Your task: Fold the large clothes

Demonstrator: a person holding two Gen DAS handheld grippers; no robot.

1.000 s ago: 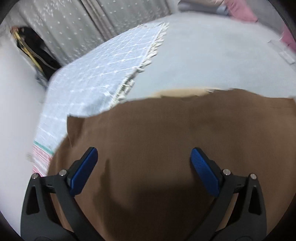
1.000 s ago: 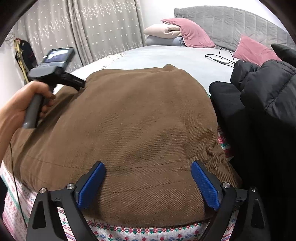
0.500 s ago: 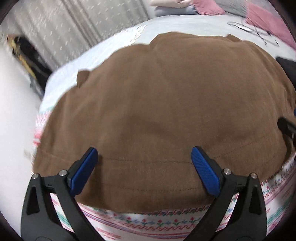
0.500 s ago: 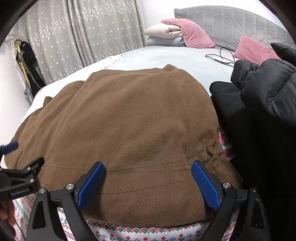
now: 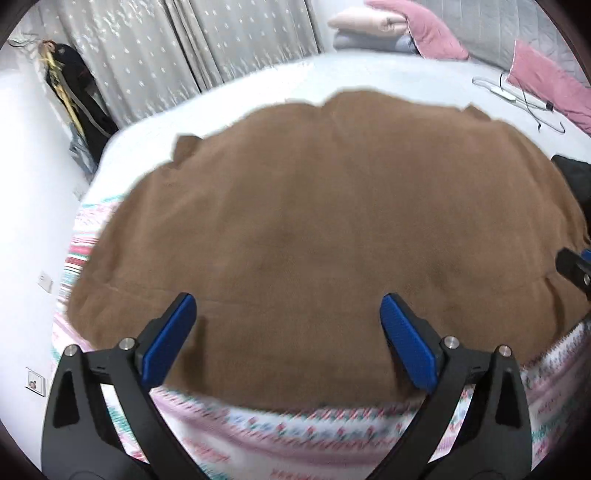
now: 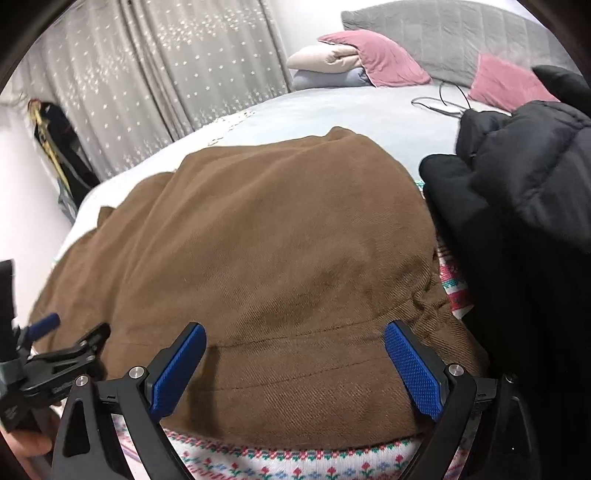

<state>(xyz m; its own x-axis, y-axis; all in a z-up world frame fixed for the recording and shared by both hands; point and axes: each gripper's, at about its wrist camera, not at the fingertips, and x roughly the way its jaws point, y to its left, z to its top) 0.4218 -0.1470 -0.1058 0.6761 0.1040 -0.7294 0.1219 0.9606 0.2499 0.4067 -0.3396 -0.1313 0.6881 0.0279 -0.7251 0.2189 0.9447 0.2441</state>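
Left wrist view: the left hand-held gripper (image 5: pixel 288 332) hovers with its blue pads spread wide and nothing between them, above the near hem of the brown garment (image 5: pixel 325 229), which lies spread flat straight ahead of it on the bed (image 5: pixel 280 85). A floral patterned blanket (image 5: pixel 295 432) shows just below the pads, under the garment's near edge. The tip of the right hand-held gripper (image 5: pixel 574 266) enters from the right side, over the same hem. Pink pillows (image 5: pixel 432 33) and a cable (image 5: pixel 524 99) sit far ahead, well apart from the cloth

Right wrist view: the right hand-held gripper (image 6: pixel 295 362) is likewise parted and empty, poised over the stitched hem of the garment directly in front of it. A black puffer jacket (image 6: pixel 524 206) is heaped just to its right, touching the brown cloth's edge. The left tool appears at the far left, level with the hem

By the look of it, the garment is laid out and the first fold has not begun; the step in hand is lining both tools up on the near hem. The next move likely calls for each to drop and clamp a hem corner, then carry the edge forward toward the far side, keeping the jacket out of the fold
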